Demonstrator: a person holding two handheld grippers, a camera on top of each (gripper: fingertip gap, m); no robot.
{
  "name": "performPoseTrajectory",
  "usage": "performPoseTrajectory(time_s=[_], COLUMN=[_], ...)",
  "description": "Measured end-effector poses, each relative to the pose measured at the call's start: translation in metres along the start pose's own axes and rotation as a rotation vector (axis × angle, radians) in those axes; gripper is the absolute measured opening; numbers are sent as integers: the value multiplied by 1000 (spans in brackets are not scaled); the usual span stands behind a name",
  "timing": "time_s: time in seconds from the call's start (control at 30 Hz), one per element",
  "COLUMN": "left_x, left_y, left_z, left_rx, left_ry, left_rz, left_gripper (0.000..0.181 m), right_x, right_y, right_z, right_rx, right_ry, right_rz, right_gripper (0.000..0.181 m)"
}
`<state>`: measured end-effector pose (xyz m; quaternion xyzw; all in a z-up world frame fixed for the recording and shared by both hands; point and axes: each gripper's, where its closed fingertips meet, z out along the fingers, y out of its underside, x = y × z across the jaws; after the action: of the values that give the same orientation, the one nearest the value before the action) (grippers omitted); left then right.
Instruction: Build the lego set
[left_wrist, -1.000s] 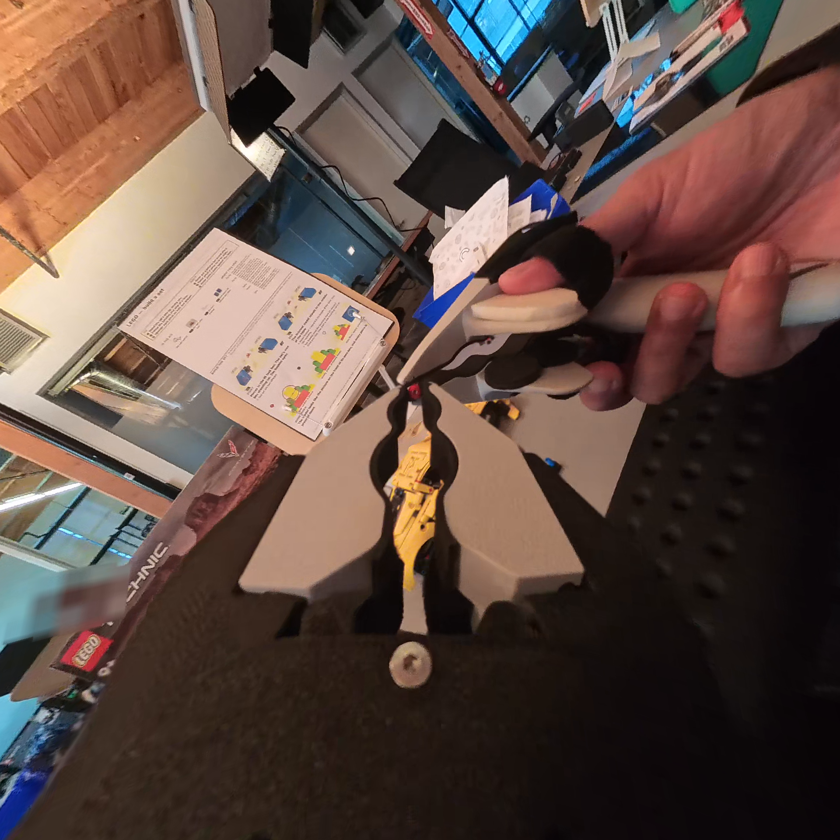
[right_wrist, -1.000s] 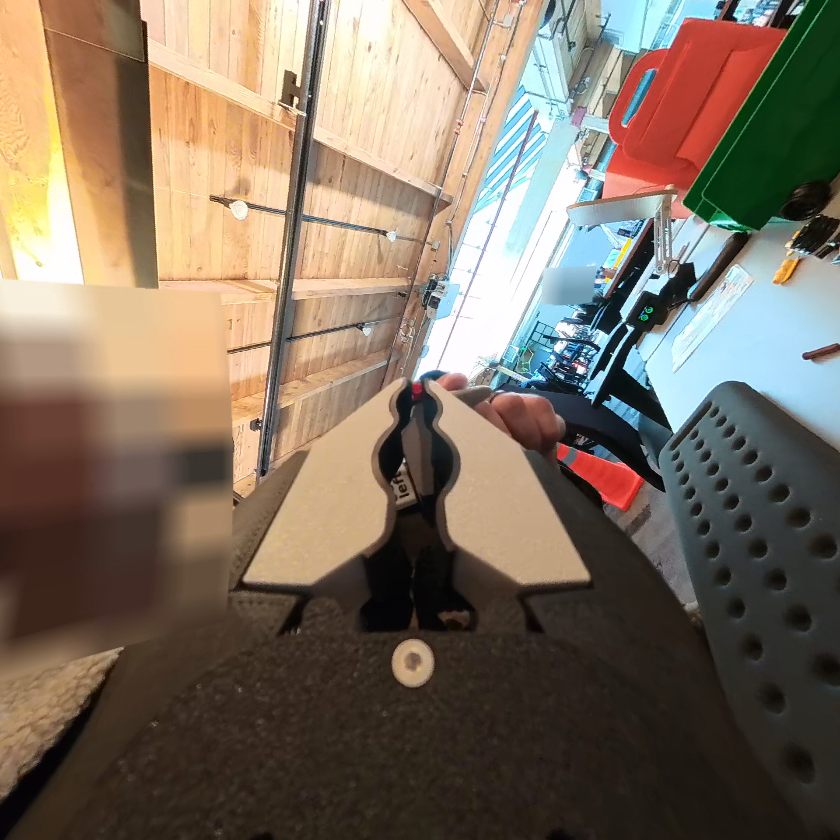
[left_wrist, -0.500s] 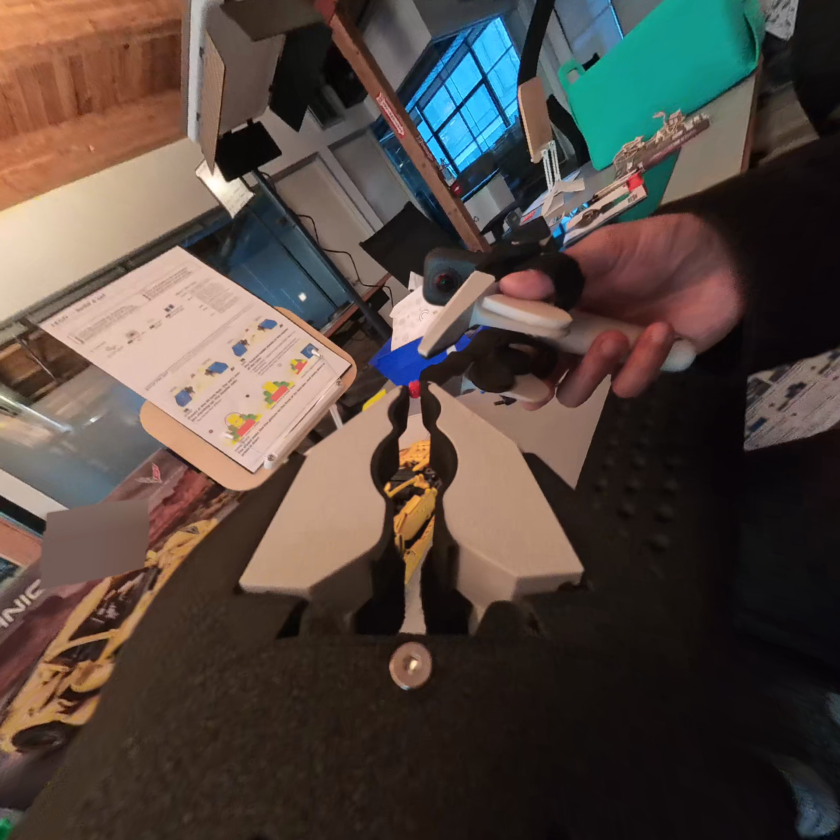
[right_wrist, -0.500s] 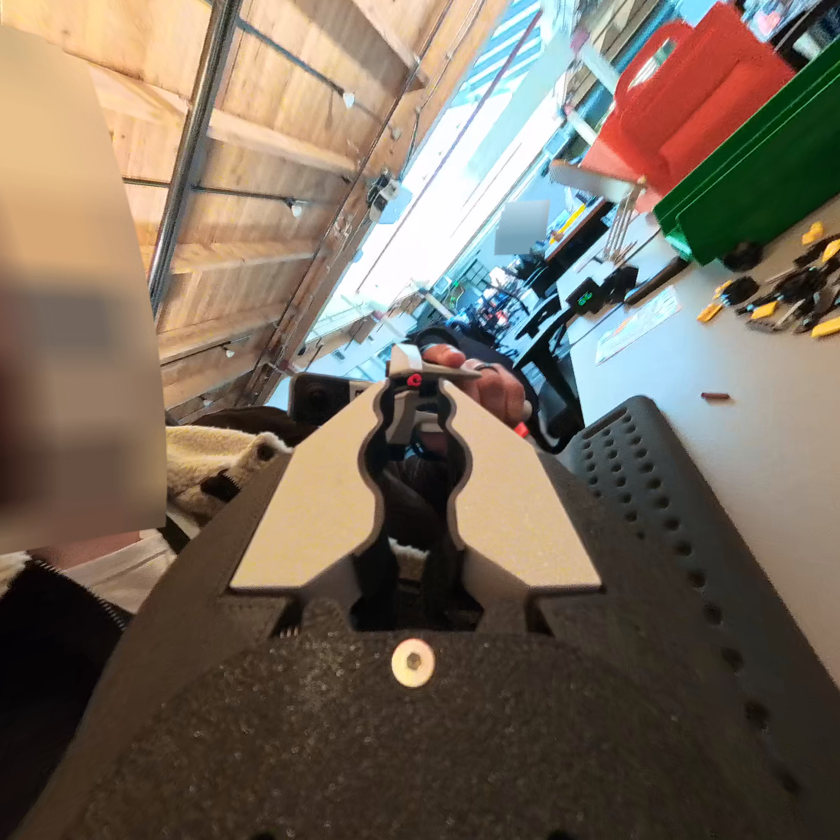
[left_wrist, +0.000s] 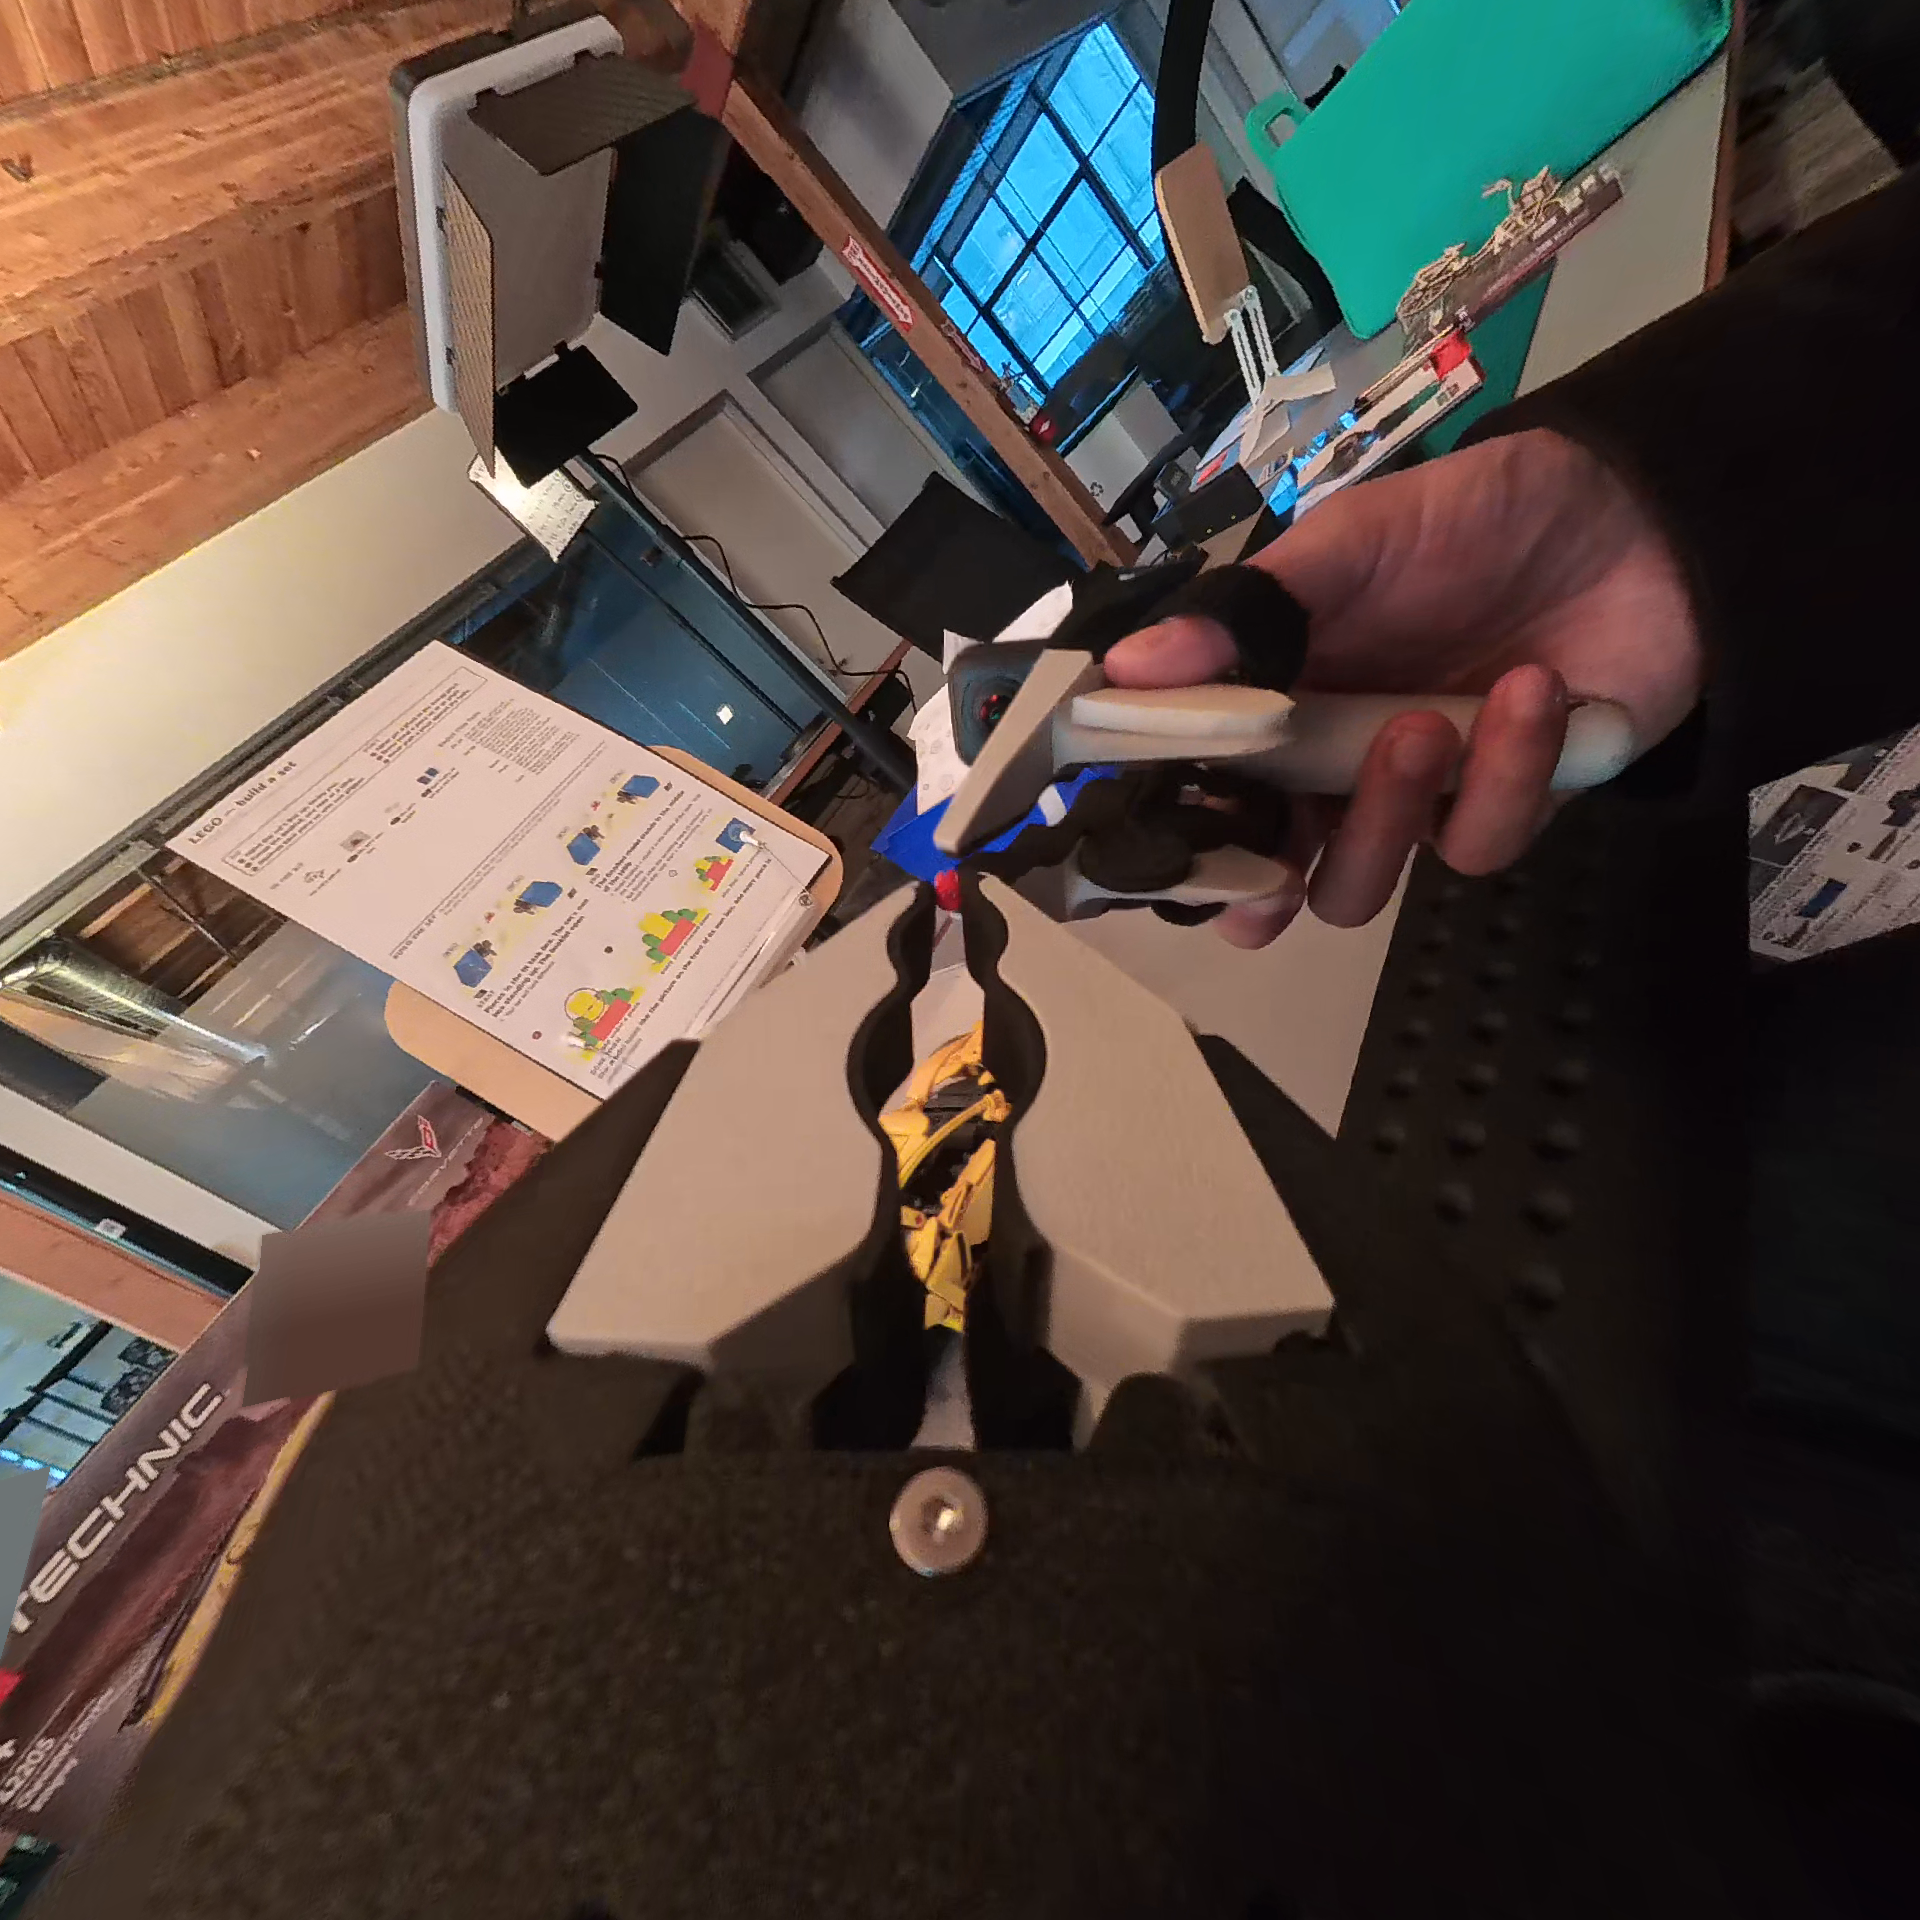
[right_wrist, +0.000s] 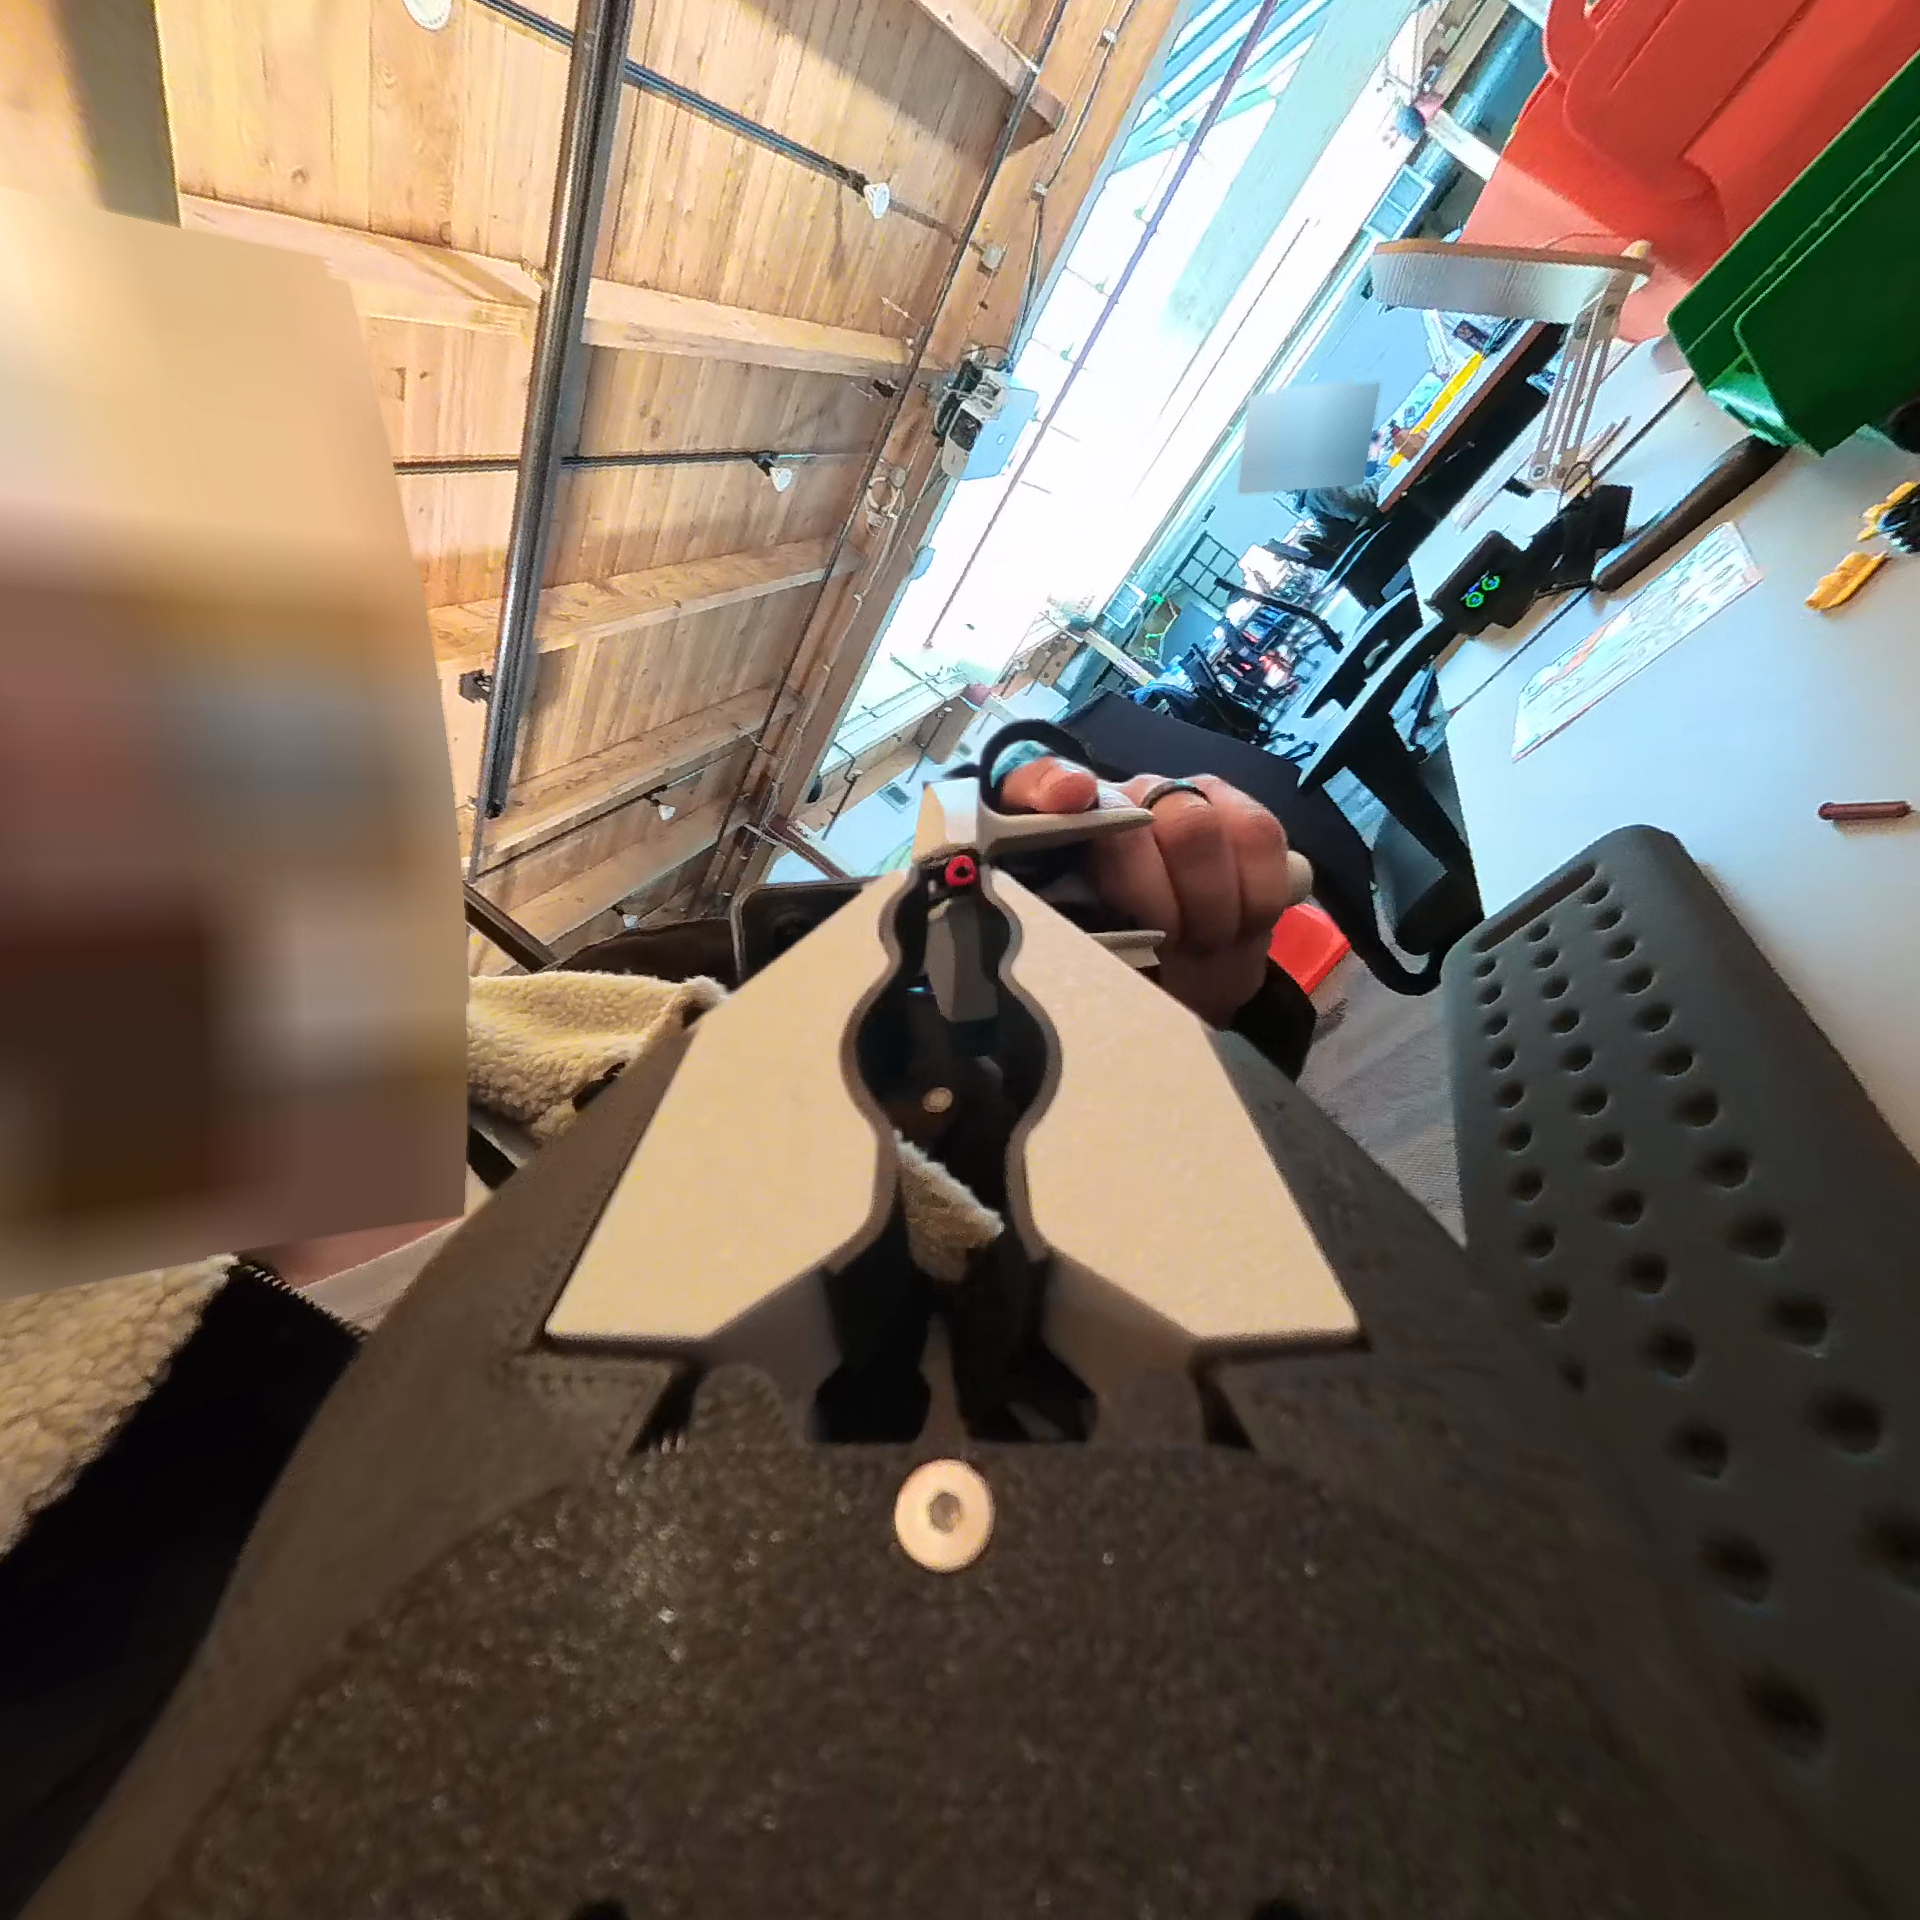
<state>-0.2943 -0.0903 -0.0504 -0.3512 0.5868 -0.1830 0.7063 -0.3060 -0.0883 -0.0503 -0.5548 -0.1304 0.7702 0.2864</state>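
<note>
While both tools clench one small red piece (left_wrist: 945, 886), left tool (left_wrist: 943, 914), right tool (right_wrist: 954, 883) meet tip-to-tip.

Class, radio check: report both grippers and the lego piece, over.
Left gripper and right gripper both pinch one small red lego piece, tip to tip in mid-air. Yellow lego car waits on table below. Nothing obstructing.

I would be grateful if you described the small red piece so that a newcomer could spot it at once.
In the left wrist view, start at the two big grey fingers of the left gripper. Follow their narrow gap past the yellow lego car to the tips. The small red piece is pinched there, the only red thing between grey.
</note>
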Motion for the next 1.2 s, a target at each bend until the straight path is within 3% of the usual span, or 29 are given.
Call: performPoseTrajectory(time_s=[0.2, 0.47, 1.03, 1.13, 1.2], left_x=[3, 5, 3, -2, 1], left_y=[0, 2, 3, 19, 51], left_z=[0, 0, 0, 4, 16], left_rx=[-19, -10, -19, -47, -108], left_ry=[-4, 71, 51, 109, 223], left_rz=[80, -129, -100, -247, -426], left_gripper=[5, 5, 4, 4, 4], right_x=[2, 3, 3, 12, 42], right_y=[0, 2, -1, -21, -31], right_z=[-1, -2, -3, -32, -75], right_rx=[19, -7, 6, -2, -120], right_ry=[-31, 12, 9, 200, 530], right_rz=[86, 16, -23, -243, -537], right_gripper=[2, 2, 2, 15, 16])
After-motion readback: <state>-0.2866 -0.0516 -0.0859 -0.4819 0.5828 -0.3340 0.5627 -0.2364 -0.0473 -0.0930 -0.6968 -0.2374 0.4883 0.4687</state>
